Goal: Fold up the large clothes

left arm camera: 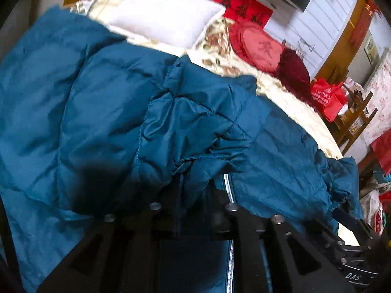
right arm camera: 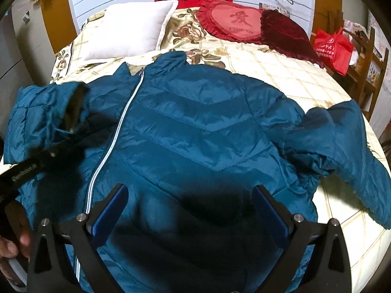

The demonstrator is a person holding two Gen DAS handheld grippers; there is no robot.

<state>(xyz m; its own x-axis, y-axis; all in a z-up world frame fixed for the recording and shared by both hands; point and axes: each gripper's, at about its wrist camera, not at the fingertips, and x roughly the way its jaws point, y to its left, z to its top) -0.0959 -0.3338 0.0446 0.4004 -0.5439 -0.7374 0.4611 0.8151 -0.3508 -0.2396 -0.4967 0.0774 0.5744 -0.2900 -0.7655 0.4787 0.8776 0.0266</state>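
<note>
A teal quilted puffer jacket lies front up on the bed, its white zipper running down the left side. Its right sleeve lies bent on the sheet. My right gripper is open just above the jacket's lower front, blue pads wide apart and empty. My left gripper is shut on the jacket's left sleeve, whose bunched fabric covers its fingertips and is lifted over the jacket body. In the right wrist view the left gripper shows as a dark bar over the raised sleeve.
The bed has a floral cream sheet. A white pillow, a red heart cushion and a dark red cushion lie at its head. A red bag sits on a wooden chair right of the bed.
</note>
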